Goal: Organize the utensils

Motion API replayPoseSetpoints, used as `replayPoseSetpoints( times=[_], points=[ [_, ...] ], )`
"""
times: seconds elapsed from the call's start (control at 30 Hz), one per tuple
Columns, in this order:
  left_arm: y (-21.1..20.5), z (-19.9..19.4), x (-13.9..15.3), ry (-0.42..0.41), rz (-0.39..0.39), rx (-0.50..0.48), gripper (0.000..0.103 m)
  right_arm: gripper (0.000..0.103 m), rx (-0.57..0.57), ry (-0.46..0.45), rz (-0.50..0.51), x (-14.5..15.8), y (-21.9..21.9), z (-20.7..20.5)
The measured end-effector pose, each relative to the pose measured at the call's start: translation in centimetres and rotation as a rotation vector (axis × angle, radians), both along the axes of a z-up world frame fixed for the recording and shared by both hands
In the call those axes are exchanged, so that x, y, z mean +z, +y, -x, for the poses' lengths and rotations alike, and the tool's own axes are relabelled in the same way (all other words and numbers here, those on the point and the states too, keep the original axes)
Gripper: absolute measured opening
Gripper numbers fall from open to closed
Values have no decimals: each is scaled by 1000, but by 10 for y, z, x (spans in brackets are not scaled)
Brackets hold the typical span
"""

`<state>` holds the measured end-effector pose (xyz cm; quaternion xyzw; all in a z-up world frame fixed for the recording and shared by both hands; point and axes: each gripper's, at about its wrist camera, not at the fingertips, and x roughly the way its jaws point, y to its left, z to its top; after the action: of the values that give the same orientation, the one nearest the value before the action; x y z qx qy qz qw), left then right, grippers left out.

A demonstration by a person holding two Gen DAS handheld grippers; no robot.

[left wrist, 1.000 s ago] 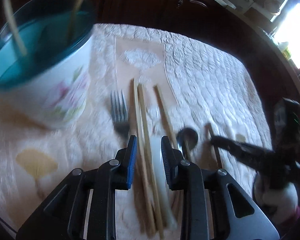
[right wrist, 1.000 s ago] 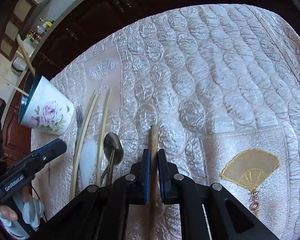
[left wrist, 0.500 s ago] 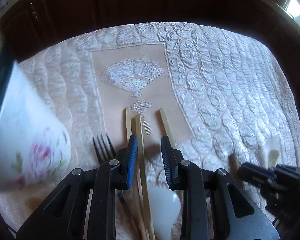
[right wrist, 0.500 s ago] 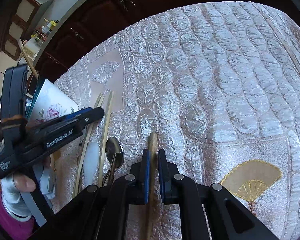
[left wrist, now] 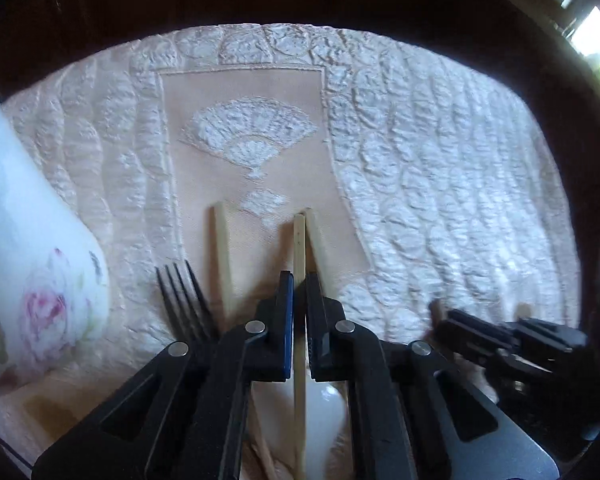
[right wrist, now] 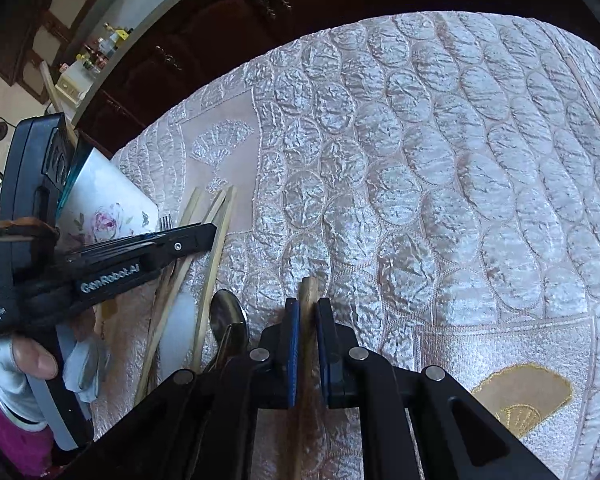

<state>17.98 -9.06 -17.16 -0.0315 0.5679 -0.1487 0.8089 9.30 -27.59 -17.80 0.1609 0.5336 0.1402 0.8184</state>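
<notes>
Three pale chopsticks [left wrist: 223, 256] lie on the quilted cloth [left wrist: 440, 184]: one alone and two side by side. A fourth, darker stick [right wrist: 309, 312] lies apart from them, so four sticks in all. There is one fork [left wrist: 182, 300], one metal spoon [right wrist: 229, 318] and one white spoon [left wrist: 322, 412]. One flowered cup [left wrist: 28, 264] stands at the cloth's left edge. Two claws are in view, the left claw [left wrist: 299, 280] and the right claw [right wrist: 308, 312], each with one stick between its fingers. Two fan patterns show in white and one in gold.

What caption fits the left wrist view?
Left gripper shut on one chopstick, beside a fork and floral cup.
</notes>
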Motion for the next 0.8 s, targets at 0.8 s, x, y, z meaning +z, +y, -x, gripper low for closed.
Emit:
replayPoseSetpoints(
  times=[0.8],
  points=[
    [73, 98, 128, -273, 203, -19, 4, 7, 59, -219, -140, 111, 2, 34]
  ],
)
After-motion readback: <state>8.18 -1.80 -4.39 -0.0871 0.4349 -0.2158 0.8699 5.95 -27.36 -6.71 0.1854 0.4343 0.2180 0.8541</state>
